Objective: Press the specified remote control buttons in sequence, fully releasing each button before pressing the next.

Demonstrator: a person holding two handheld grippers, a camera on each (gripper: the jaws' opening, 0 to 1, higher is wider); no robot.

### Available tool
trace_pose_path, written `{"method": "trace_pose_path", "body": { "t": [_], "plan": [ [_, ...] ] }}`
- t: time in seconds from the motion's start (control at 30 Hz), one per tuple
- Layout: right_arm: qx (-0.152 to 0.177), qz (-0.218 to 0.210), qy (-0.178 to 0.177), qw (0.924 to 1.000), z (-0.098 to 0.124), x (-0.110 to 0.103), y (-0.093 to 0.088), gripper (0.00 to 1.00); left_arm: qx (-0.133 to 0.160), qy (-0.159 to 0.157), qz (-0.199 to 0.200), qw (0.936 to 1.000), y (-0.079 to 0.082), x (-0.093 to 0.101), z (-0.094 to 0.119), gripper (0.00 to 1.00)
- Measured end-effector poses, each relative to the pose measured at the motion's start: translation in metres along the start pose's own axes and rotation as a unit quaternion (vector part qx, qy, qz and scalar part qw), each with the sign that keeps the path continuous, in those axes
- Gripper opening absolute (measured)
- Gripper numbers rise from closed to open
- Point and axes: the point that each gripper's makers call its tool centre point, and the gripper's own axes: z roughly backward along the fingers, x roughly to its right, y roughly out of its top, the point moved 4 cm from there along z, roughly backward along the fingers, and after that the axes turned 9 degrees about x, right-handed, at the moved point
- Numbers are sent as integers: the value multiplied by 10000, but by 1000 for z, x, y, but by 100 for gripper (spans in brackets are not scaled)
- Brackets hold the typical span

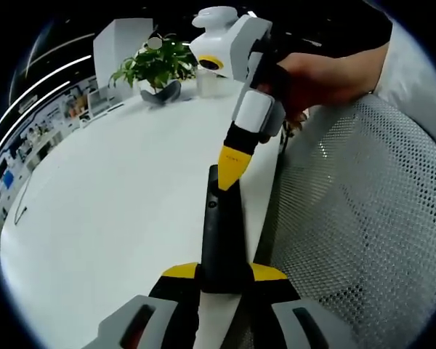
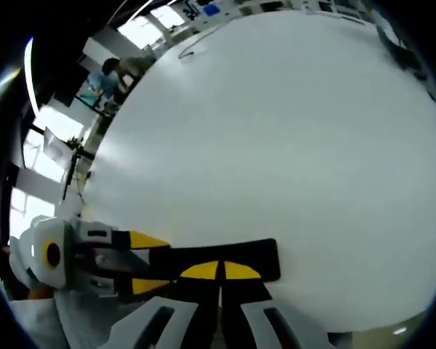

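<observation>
The black remote (image 1: 221,240) lies lengthwise between the left gripper's (image 1: 225,280) yellow-tipped jaws, which are clenched on its near end; the rest of it juts out away from the camera over the right edge of the white surface (image 1: 116,211). In the left gripper view the right gripper (image 1: 231,171) comes in from the far right, angled down, and its yellow tip sits on the remote's top face near the far end, touching it. A hand (image 1: 316,73) grips that tool's white body from the right, with a white sleeve behind it. A grey mesh chair back (image 1: 363,218) fills the right side below the hand. At the far end of the surface stand a potted plant (image 1: 154,67) and a white cup (image 1: 207,83) just right of it. In the right gripper view the remote (image 2: 225,262) runs crosswise just beyond the right gripper's (image 2: 219,270) own jaws, whose yellow tips are drawn together with no gap, pressed against the remote's face without anything between them. The left gripper (image 2: 142,262) reaches in from the left, its jaws clamped on the remote's left end, with the white surface (image 2: 291,145) spreading beyond.
</observation>
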Motion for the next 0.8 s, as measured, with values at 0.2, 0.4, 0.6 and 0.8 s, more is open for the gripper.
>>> {"method": "trace_pose_path", "body": {
  "t": [0.2, 0.4, 0.6, 0.8],
  "plan": [
    [45, 11, 9, 10000, -1, 1, 0, 0, 11, 0, 1, 10000, 0, 0, 0, 24],
    [119, -123, 22, 9999, -1, 2, 1, 0, 23, -5, -8, 10000, 0, 0, -1, 24],
    [151, 137, -72, 9998, -2, -1, 1, 0, 31, -4, -10, 10000, 0, 0, -1, 24],
    [182, 155, -61, 9997, -2, 0, 1, 0, 27, 2, 0, 10000, 0, 1, -1, 24]
  ]
}}
